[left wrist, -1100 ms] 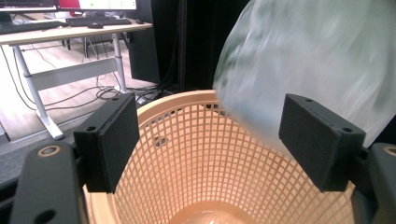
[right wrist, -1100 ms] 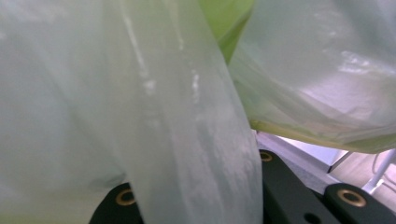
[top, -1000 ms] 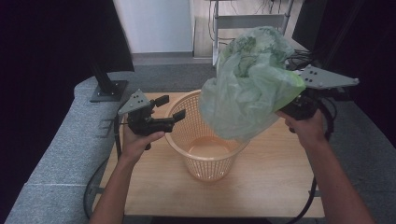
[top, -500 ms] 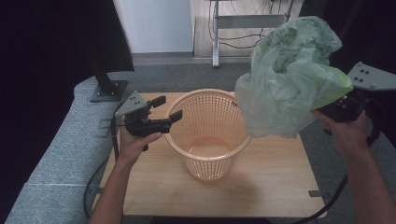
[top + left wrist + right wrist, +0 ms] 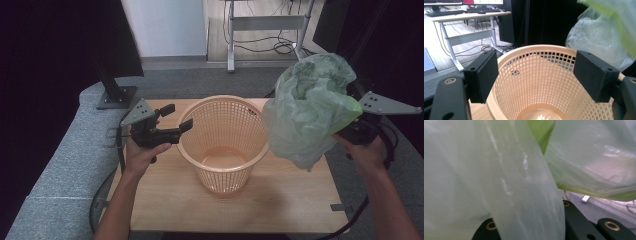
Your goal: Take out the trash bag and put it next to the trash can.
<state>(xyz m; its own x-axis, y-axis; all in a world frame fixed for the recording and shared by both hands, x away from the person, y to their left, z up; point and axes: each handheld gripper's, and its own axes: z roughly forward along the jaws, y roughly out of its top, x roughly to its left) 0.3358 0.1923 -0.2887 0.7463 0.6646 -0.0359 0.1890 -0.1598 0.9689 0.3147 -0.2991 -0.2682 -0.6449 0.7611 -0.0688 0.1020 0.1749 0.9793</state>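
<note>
A pale green, crumpled plastic bag (image 5: 310, 110) is held clamped in the right gripper (image 5: 350, 131), in the air just right of the round orange plastic mesh basket (image 5: 222, 145). The left gripper (image 5: 172, 122) is held at the basket's left rim, jaws spread wide, gripping nothing.
</note>
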